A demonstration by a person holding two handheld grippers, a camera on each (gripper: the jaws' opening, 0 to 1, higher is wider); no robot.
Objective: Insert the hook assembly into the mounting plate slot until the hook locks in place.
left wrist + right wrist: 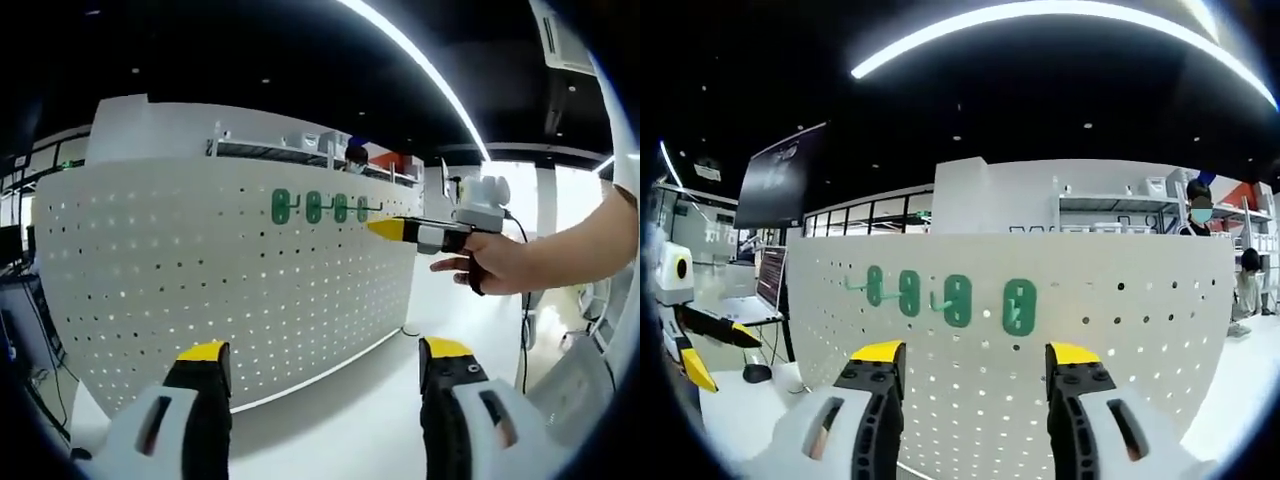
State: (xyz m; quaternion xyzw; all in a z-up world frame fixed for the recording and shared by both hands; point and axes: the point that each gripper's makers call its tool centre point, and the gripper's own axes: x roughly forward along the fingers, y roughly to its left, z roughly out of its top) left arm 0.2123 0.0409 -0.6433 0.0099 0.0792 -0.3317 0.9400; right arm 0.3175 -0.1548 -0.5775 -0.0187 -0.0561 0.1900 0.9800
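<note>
Four green hook assemblies (1019, 306) are seen already seated in a level row on the white perforated mounting plate (1120, 340), so the insertion is judged done or nearly so. Their plates are set upright, long axis vertical, the hook arms pointing out from the board. The right gripper (975, 360) is held close before the end hook with jaws open and empty; the left gripper (325, 360) is held back, also open.

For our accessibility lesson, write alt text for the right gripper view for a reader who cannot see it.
Four green hooks hang in a row on a white pegboard, straight ahead of the open right gripper, whose yellow-tipped jaws hold nothing. The left gripper enters at the left edge.
</note>
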